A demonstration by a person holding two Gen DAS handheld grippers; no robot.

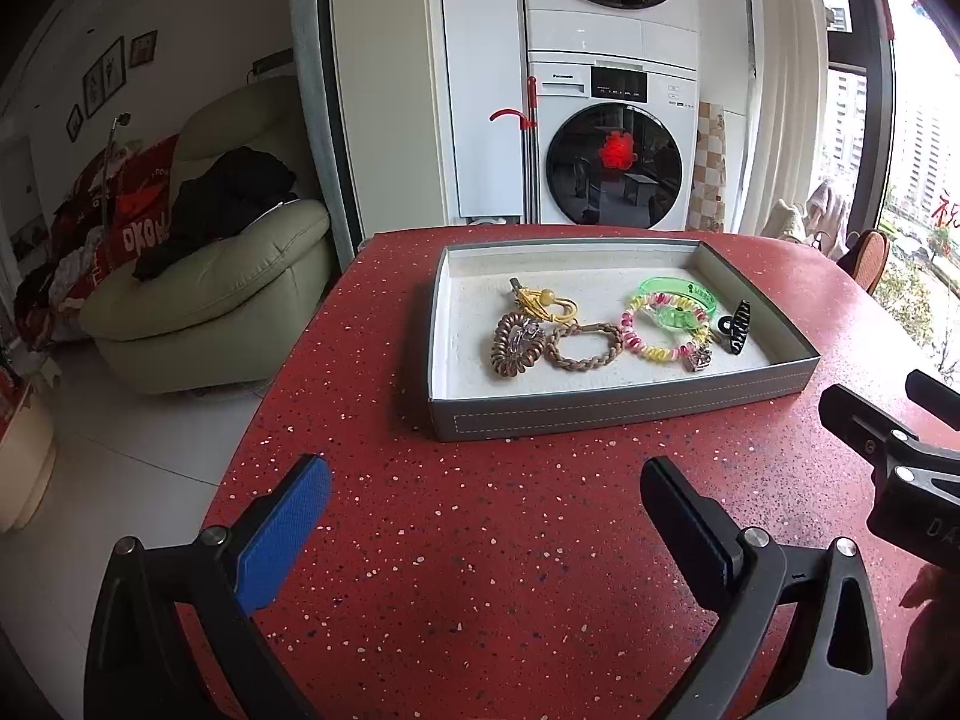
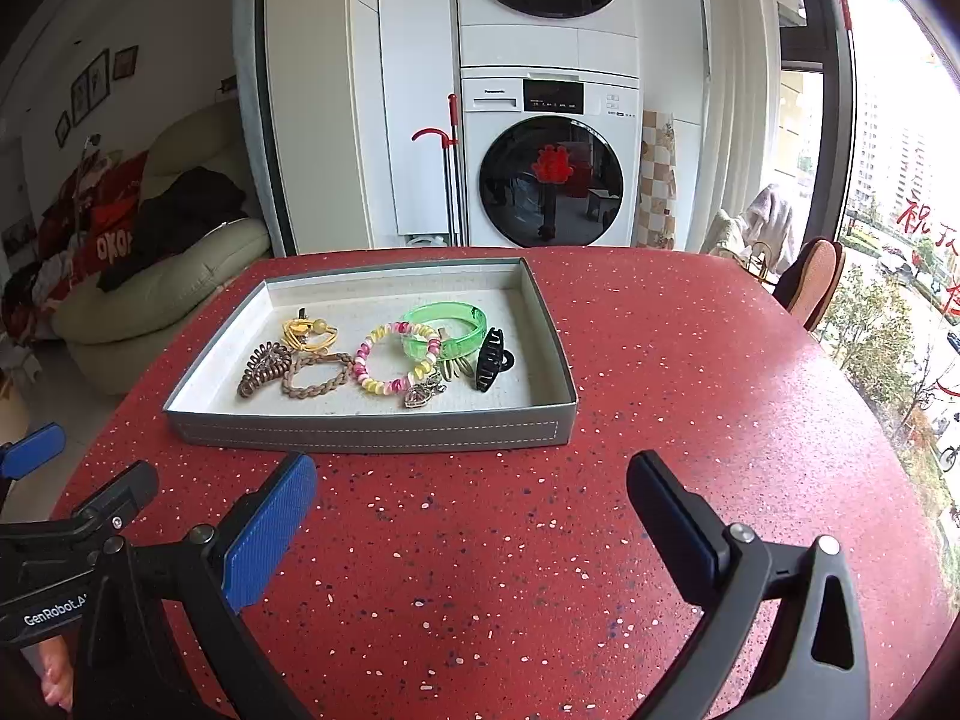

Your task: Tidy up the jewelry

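Plainly, the readable writing sits away from the jewelry: "Panasonic" on the lower washing machine (image 2: 549,180) behind the table, "GenRobot.A" cut off on the body of the left gripper (image 1: 486,516) as seen from the right wrist view, and red characters on the window (image 2: 924,228).

Both grippers are released, jaws spread wide and holding nothing; the right gripper (image 2: 471,507) hovers over bare red speckled table (image 2: 540,570) just off the near edge of the grey tray (image 2: 372,429).

All the pieces lie inside the tray, toward its near half: a brown spiral hair tie (image 2: 264,369) nearest the left wall, a braided brown bracelet (image 2: 318,375) touching it, a yellow hair tie (image 2: 309,333) behind them, a pink-and-yellow spiral band (image 2: 390,366) overlapping a green bangle (image 2: 447,327), and a black claw clip (image 2: 489,357) closest to the right wall. The tray's far strip is unoccupied. The table runs open to the right of the tray as far as its rounded edge.
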